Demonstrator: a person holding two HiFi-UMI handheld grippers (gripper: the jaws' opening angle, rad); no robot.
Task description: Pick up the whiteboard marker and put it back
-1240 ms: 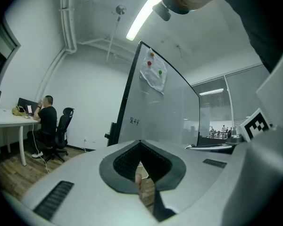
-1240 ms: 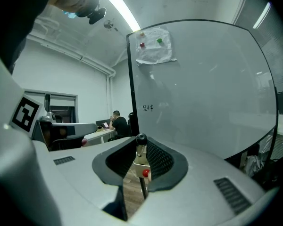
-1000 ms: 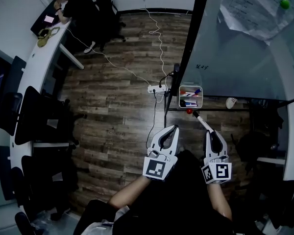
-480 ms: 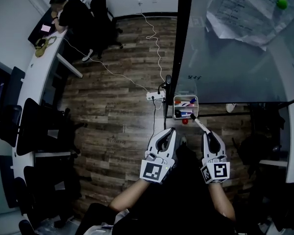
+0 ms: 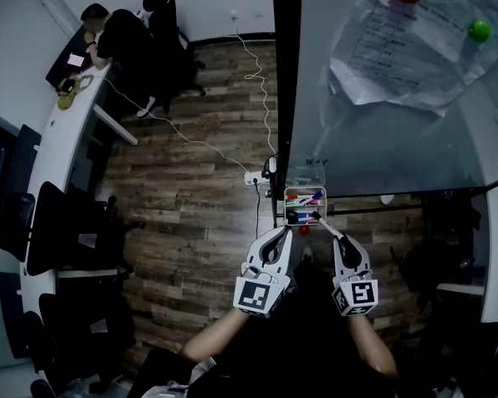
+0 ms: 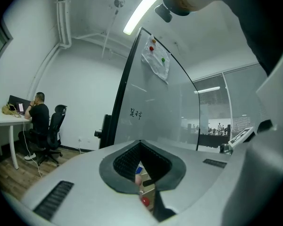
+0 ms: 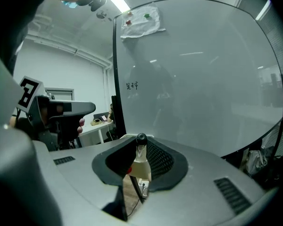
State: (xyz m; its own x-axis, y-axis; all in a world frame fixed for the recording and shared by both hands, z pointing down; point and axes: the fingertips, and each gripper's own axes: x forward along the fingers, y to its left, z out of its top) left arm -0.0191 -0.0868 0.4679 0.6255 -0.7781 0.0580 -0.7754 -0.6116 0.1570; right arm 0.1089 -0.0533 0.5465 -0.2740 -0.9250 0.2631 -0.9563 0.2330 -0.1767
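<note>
Slim black-tipped whiteboard marker (image 7: 141, 164) — between ribbed dark pads (image 7: 159, 164) of the right gripper (image 7: 140, 141)

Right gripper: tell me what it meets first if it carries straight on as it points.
Probably the marker tray: the whiteboard marker in the right gripper aims its tip there, though depth is unclear.

Left gripper (image 5: 282, 233) jaws together, right gripper (image 5: 335, 241) clamped

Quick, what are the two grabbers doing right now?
Left gripper: closed, nothing in it.
Right gripper: closed on the whiteboard marker.
</note>
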